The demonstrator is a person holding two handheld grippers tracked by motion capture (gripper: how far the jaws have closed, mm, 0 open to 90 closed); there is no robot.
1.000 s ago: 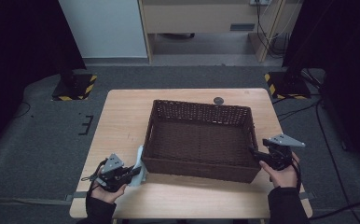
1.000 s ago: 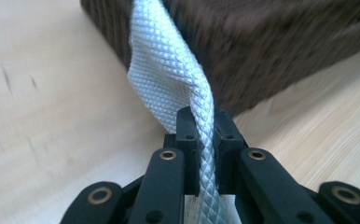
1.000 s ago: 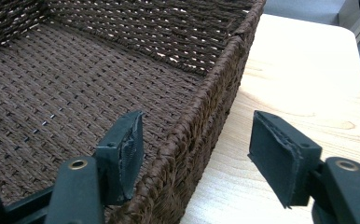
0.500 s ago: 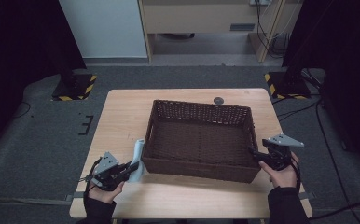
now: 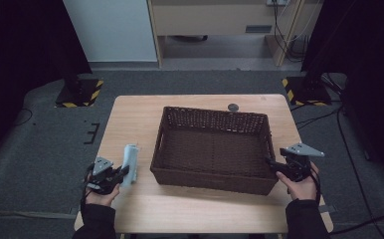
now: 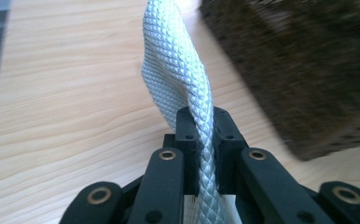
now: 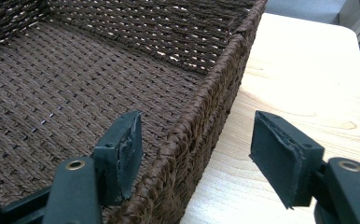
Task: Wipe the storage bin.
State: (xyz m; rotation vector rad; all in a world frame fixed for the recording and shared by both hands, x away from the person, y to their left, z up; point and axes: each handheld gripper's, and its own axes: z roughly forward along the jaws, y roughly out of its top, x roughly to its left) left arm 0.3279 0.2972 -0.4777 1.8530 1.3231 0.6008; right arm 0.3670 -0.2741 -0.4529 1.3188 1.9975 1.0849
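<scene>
White cloth (image 6: 180,74) — no label — clamped in left gripper (image 6: 201,140).

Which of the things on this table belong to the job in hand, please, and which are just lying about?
In the job:
- white cloth, pinched in the left gripper
- wicker basket, its right wall between the open fingers of the right gripper

Lying about:
- small dark round thing on the table behind the basket

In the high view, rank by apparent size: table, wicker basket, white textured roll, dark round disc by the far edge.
1. table
2. wicker basket
3. white textured roll
4. dark round disc, smallest, though it lies farther from the camera.
</scene>
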